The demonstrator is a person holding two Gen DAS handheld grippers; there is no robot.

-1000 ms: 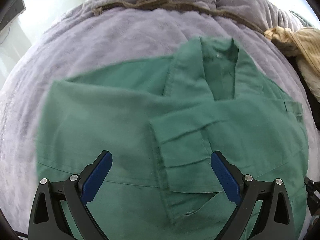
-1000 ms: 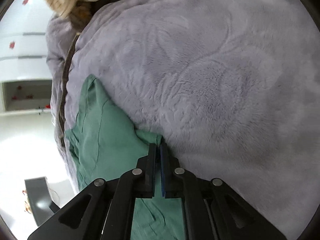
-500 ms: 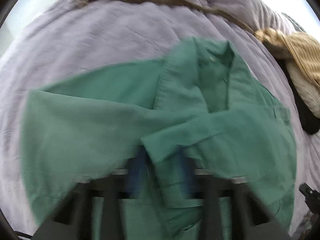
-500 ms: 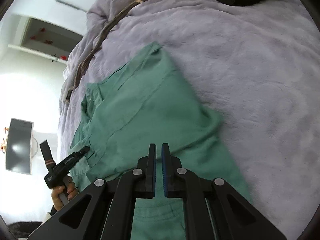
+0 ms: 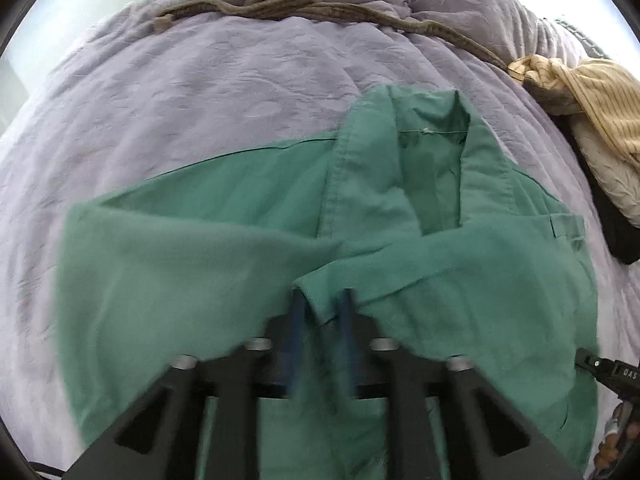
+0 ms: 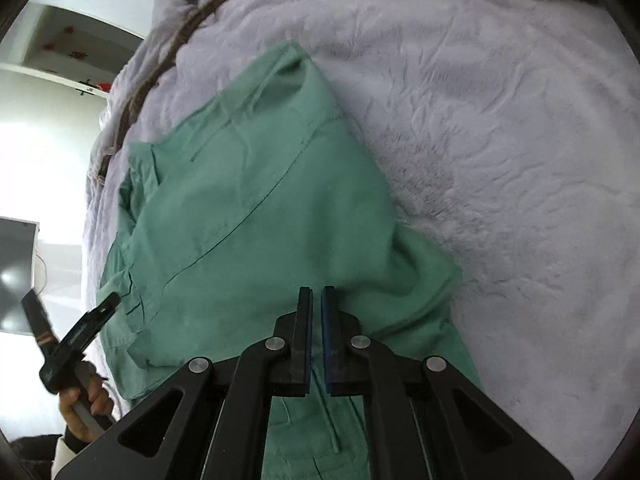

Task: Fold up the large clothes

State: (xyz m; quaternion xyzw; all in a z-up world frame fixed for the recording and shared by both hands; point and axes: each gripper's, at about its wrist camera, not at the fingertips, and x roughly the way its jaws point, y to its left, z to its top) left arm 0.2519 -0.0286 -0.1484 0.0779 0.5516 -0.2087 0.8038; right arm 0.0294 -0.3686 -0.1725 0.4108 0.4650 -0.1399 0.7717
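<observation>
Left tongs just opened again part way, blurred, with the cuff of the folded sleeve between the pads and seemingly let go; right tongs closed, apparently pinching a fold of the green shirt, though the contact itself hidden. Shirt lying collar up on the lilac blanket of the bed, tan garment beyond the collar to the right. Probably sleeve folding in hand; next, bringing the right side across toward the collar line and releasing flat.
</observation>
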